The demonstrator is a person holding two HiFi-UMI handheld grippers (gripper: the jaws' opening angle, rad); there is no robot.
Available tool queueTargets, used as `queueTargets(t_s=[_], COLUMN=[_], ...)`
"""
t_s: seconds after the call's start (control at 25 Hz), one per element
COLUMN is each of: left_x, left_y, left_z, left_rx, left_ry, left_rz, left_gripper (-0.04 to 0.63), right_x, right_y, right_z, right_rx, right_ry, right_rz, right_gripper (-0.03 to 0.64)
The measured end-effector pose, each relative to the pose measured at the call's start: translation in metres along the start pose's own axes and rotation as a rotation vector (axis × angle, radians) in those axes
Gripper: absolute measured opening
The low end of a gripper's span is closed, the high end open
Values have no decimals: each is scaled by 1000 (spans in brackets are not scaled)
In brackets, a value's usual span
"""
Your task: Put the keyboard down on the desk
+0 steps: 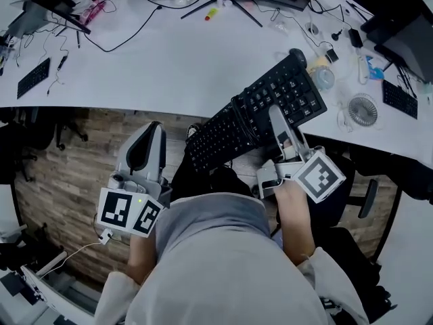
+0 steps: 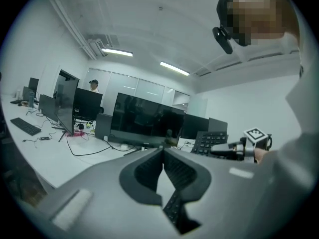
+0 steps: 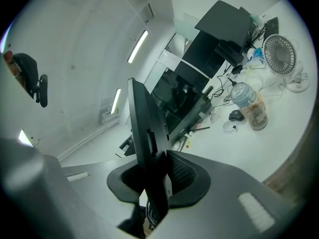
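Two tongs, one in each of my hands. Right tongs (image 3: 158, 169) are clenched on the edge of the keyboard (image 1: 226, 135); in the right gripper view the slab runs edge-on straight between the pads, pinched on both faces. Left tongs (image 2: 163, 156) are closed with the pads meeting at their tips and nothing between them. They hang well apart from the keyboard, off its left end, out over the wood floor (image 1: 61, 175). Keyboards counted in the head view: three. One is held, and two more lie flat on the white desk (image 1: 169, 66), one far left (image 1: 34, 77) and one far right (image 1: 399, 99). One small fan (image 1: 363, 110) and one clear bottle (image 1: 324, 78) sit on the desk just right of the held board. The held keyboard is black and full size with a number pad, and it lies on a diagonal. Its far end reaches over the desk's front edge and its near end sticks out past that edge toward me. The grip is on the long side nearest me, toward the number-pad half. Whether the far end touches the desk I cannot tell.
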State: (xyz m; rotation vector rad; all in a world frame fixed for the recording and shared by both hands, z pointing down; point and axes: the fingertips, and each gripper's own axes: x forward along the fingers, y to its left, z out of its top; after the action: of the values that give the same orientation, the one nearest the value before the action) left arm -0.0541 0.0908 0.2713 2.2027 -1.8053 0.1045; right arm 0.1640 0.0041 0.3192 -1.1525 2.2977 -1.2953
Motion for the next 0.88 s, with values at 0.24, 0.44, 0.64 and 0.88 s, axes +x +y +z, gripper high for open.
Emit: queueTargets(t_s=[0.24,0.44,0.64,0.88], left_x=[25,51,71,90], left_y=[30,55,79,107], left_z=[22,43,56,69], left_rx=[-7,-8,-3,-13], left_ry=[-18,-29,-29,-33], left_rz=[-26,-56,-87,-126], left_gripper=[0,0,0,0], right_x=[33,63,90,115], right_y=[7,14,20,31], right_z=[2,8,11,15], right_rx=[26,32,52,59], right_ry=[-13,-22,-41,-79], right_rz=[-3,-5,-12,-30], right_gripper=[77,77,77,78])
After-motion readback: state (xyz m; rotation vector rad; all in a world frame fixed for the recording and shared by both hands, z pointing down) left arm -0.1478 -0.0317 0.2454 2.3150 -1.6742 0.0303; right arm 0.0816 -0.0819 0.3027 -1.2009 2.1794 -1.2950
